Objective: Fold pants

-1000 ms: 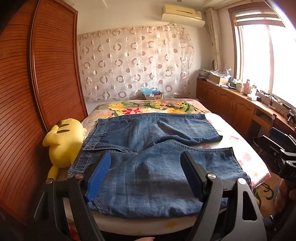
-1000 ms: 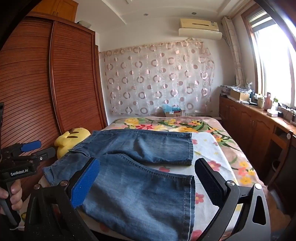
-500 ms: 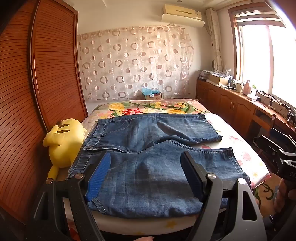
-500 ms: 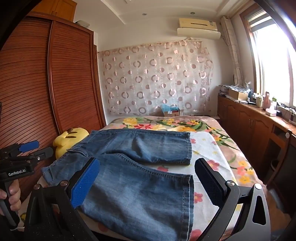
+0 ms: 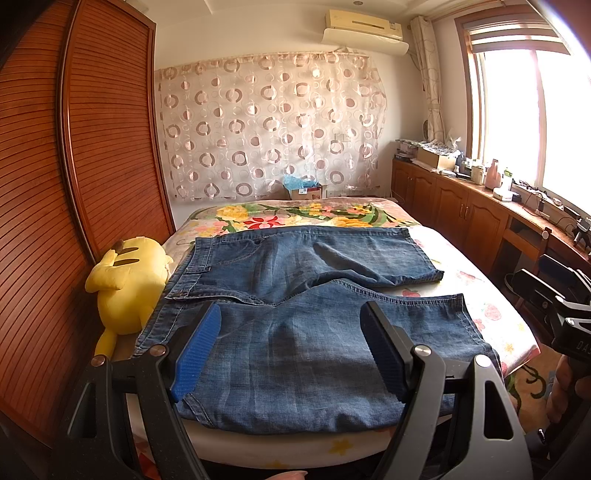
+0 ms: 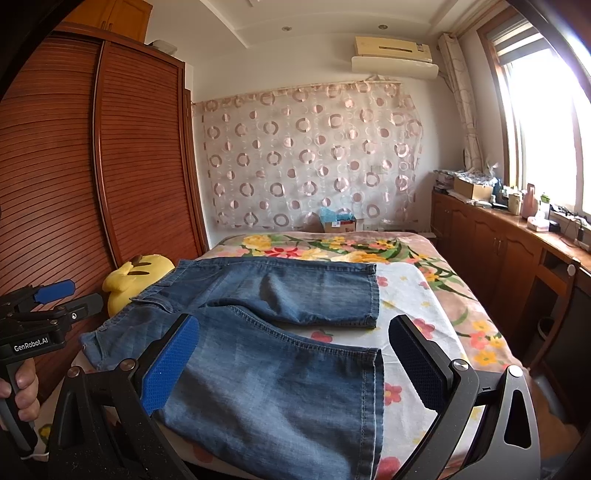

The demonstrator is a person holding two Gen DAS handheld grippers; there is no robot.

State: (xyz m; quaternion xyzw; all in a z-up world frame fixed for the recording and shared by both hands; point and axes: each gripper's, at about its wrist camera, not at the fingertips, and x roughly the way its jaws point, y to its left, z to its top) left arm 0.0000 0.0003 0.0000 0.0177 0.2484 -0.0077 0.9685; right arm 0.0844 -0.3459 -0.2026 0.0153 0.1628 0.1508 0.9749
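1. Denim shorts (image 5: 295, 325), blue and faded, lie spread flat across the near end of the bed (image 5: 491, 295): waistband toward the wardrobe side, both legs running toward the window side, the near leg reaching the mattress's front edge. Unfolded; the two legs lie apart with a strip of sheet showing between their hems.
2. Left gripper (image 5: 291, 347): jaws spread wide, nothing between them, hovering over the near leg close to the waistband end. One blue ribbed pad (image 5: 195, 350) faces the camera. In the right wrist view this tool appears at the left edge, gripped by the person's hand (image 6: 18, 384).
3. Right gripper (image 6: 295, 362): jaws likewise wide apart and empty, poised above the near leg's hem end. It shows at the right edge of the left wrist view.
4. Floral bedsheet (image 6: 424, 295), covering the mattress under the shorts.
5. Yellow plush toy (image 5: 125, 280), wedged between the bed and the wardrobe, just beside the waistband.
6. Wooden slatted wardrobe (image 5: 74, 184), along the left wall.
7. Circle-patterned curtain (image 5: 269, 125), on the far wall; air conditioner (image 5: 365, 31) above it.
8. Wooden cabinets (image 6: 498, 251) under the window, their top cluttered with small items.
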